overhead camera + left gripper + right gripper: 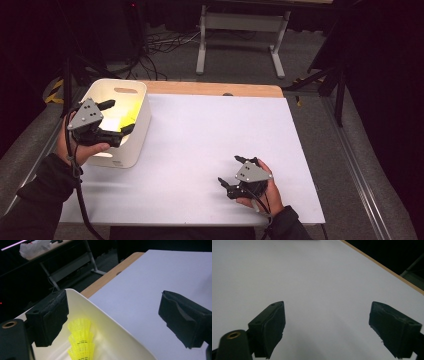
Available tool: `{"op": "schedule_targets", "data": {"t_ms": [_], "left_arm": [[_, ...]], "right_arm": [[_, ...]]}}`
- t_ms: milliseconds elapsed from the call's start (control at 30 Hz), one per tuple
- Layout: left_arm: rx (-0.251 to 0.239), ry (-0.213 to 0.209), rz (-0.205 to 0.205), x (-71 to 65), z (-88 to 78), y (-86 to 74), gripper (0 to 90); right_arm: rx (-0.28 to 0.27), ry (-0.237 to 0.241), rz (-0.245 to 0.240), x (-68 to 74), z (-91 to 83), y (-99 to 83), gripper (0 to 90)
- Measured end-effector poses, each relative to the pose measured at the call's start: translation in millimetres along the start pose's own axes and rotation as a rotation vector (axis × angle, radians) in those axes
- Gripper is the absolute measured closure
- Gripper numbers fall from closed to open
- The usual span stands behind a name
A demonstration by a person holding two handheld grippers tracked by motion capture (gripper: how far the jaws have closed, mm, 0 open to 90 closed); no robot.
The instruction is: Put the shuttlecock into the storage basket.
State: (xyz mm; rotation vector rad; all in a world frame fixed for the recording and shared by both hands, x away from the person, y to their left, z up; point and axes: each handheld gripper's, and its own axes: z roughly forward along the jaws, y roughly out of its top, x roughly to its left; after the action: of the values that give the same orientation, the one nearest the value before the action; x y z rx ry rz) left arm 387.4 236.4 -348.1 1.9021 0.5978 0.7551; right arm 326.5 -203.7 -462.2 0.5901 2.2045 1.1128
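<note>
A white bin (136,142) stands at the table's left side. Inside it lies a stack of yellow plastic shuttlecocks (81,341), which shows as a yellow patch (128,112) in the high view. My left gripper (118,117) hovers over the bin's right rim (107,316), open and holding nothing (113,318). One of its jaws is over the bin and the other over the table. My right gripper (229,170) rests low near the table's front right, open and empty, above bare white tabletop (327,325).
A white sheet (215,145) covers the table, and a wooden edge (215,89) shows at the back. Beyond it stand a white table frame (240,22), floor cables (160,47) and dark stands. A metal rail (355,165) runs along the right.
</note>
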Motion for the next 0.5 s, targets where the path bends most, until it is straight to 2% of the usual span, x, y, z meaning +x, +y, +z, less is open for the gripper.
{"op": "schedule_targets", "data": {"t_ms": [167,333,500], "left_arm": [[-0.016,-0.002,-0.003,-4.3,-1.1,-4.1,8.0],[-0.022,-0.009,0.014,-10.7,0.7,-9.4,7.8],[-0.055,-0.022,0.011,-16.6,-0.1,-13.6,7.7]], "right_arm": [[-0.002,-0.001,-0.001,0.4,-0.7,0.5,14.6],[-0.002,0.000,-0.001,0.5,-0.7,0.4,14.6],[-0.001,-0.002,-0.006,1.1,-0.8,0.6,14.5]]}}
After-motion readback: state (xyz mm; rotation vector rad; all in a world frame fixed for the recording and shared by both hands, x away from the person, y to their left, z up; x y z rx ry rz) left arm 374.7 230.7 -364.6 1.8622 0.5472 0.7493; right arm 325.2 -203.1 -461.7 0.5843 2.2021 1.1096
